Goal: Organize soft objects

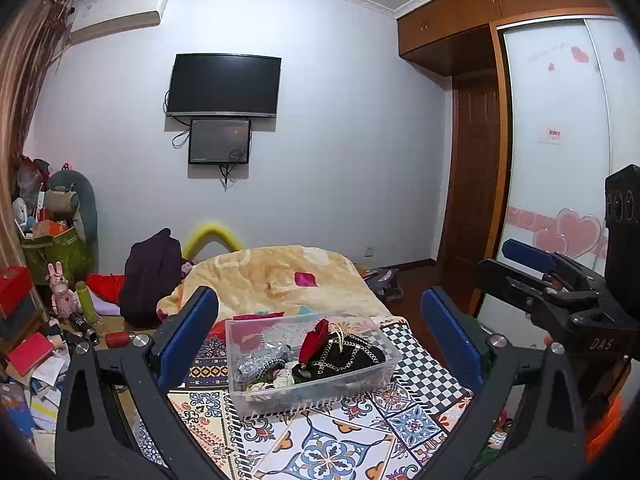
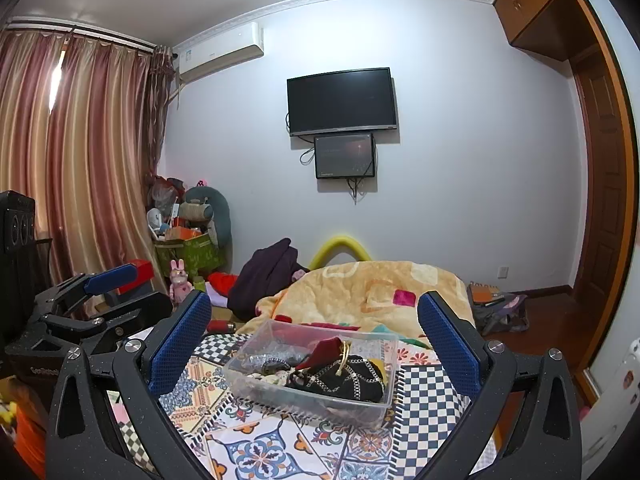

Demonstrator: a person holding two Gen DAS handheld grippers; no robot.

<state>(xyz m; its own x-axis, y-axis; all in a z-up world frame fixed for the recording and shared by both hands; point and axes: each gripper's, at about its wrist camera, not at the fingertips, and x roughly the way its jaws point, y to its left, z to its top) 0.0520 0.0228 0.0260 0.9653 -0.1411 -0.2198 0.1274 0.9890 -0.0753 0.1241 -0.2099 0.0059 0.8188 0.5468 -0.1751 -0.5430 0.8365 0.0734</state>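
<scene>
Both pairs of jaws stand spread wide and hold nothing: the left gripper (image 1: 320,332) and the right gripper (image 2: 314,340) hover side by side above the patterned bedcover (image 1: 340,440). Between them sits a clear plastic bin (image 1: 312,392) on the bed, holding a silver sequined piece (image 1: 260,362), a red pouch (image 1: 316,338) and a black chain-trimmed bag (image 1: 348,358). Behind it lies a yellow blanket (image 1: 280,276).

Clear bin (image 1: 390,360) — black (image 1: 352,356), red (image 1: 316,338), perhaps silvery soft pieces inside.
</scene>
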